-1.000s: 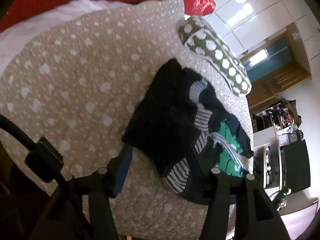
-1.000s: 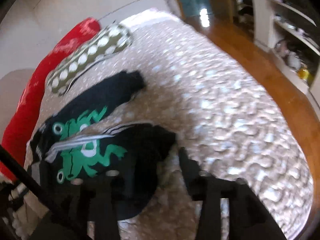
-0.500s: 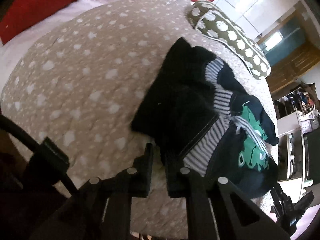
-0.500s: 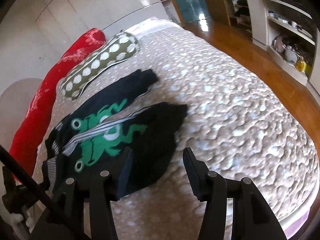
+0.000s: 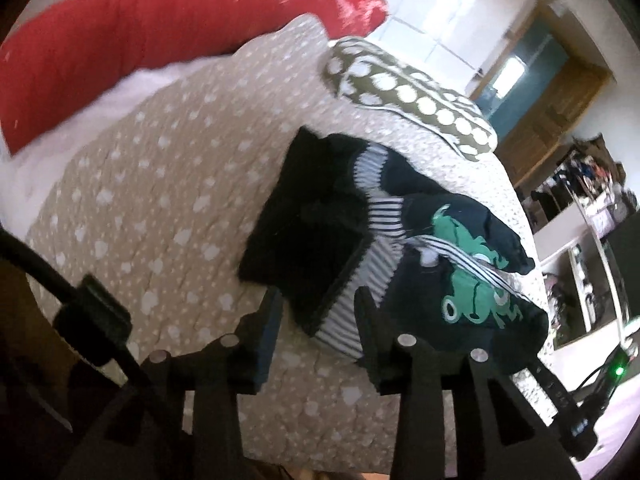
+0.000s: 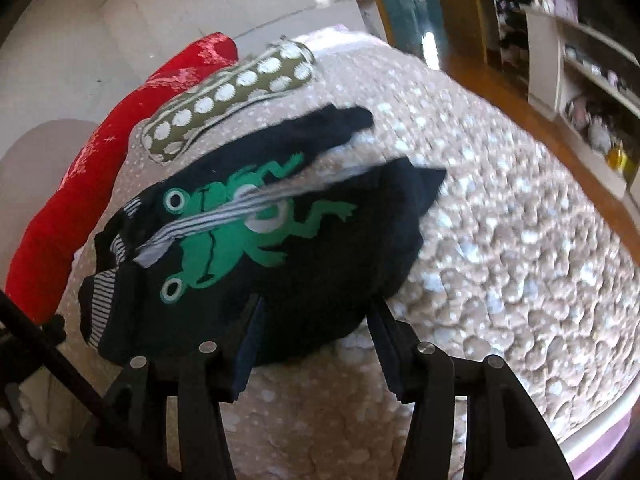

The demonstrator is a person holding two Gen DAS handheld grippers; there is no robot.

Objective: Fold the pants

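Small dark navy cotton pants point(image 6: 304, 264) with a green frog print lie crumpled on the beige spotted quilted bed point(image 6: 520, 240). Left tongs point(image 5: 318, 316), just reopened, straddle the striped waistband point(image 5: 352, 304) without pinching; right tongs point(image 6: 314, 320) hover spread above the seat, probably ready to flatten.

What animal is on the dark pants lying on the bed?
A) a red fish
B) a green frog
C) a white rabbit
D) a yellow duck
B: a green frog with big round eyes is printed on the dark pants, seen in both wrist views.
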